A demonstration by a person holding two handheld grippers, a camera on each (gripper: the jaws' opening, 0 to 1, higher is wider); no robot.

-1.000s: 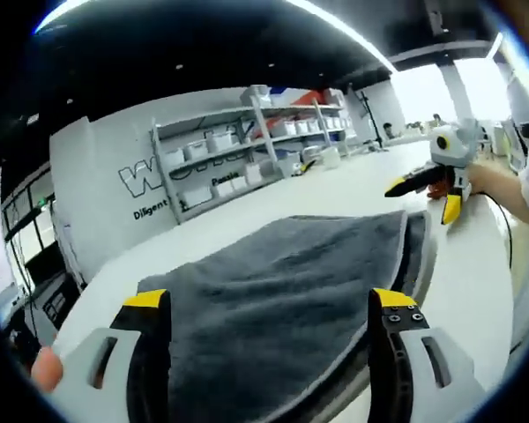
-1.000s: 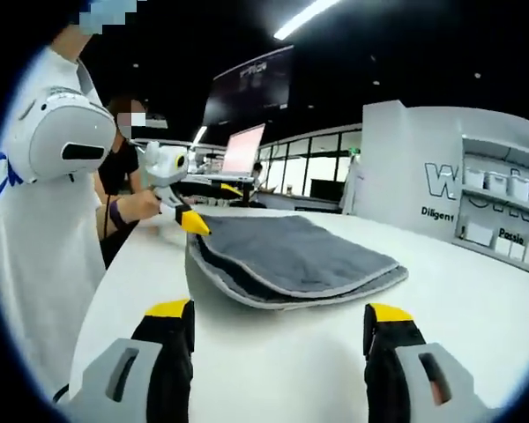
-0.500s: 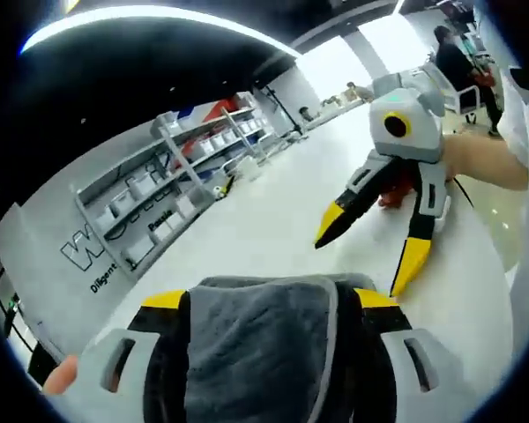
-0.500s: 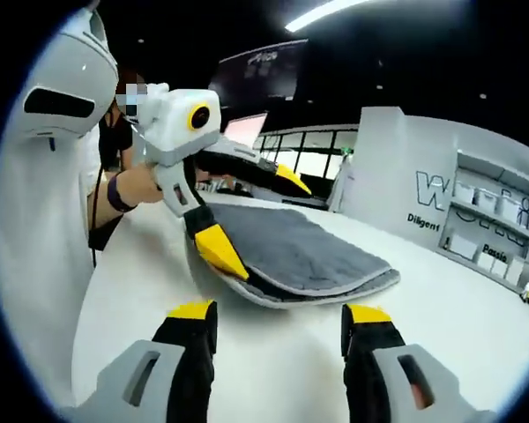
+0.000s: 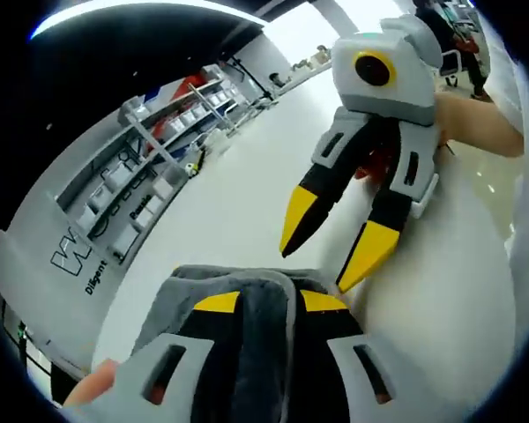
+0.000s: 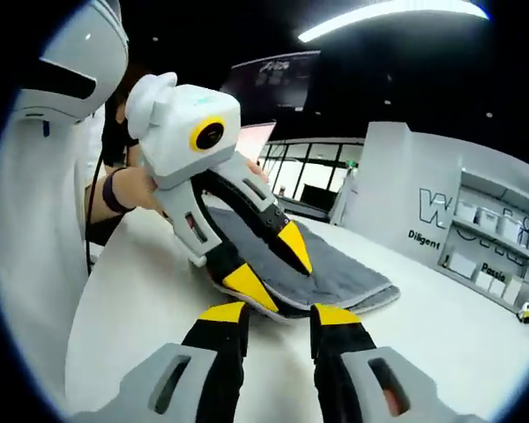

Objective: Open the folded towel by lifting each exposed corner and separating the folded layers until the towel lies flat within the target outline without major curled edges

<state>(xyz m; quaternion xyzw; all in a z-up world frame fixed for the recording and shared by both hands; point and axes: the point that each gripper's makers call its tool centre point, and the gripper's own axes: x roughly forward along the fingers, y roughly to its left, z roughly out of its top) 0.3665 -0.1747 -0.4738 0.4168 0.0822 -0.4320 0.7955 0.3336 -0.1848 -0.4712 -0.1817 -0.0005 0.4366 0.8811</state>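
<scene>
Left gripper (image 5: 269, 304) reaching low over the white bench (image 5: 238, 207), pinching a raised fold of the grey towel (image 5: 260, 330) between nearly closed jaws. Same gripper (image 6: 269, 264) showing in the right gripper view, angling down from a hand (image 6: 137, 189) at the left, its yellow tips clamping the near corner of the towel (image 6: 344, 269). Towel lying folded on the bench (image 6: 123, 300), layers stacking at the near edge, far end spreading flat.

Right gripper (image 6: 279, 313) hovering just in front of that corner, jaws narrowly parted, gripping nothing. Also appearing in the left gripper view (image 5: 331, 251), pointing down toward the towel, tips apart, not touching the cloth.

Most of the towel hiding behind the left gripper's own body in its view. Shelves (image 5: 150, 159) along the back wall looking blurred, wall lettering cut off.
</scene>
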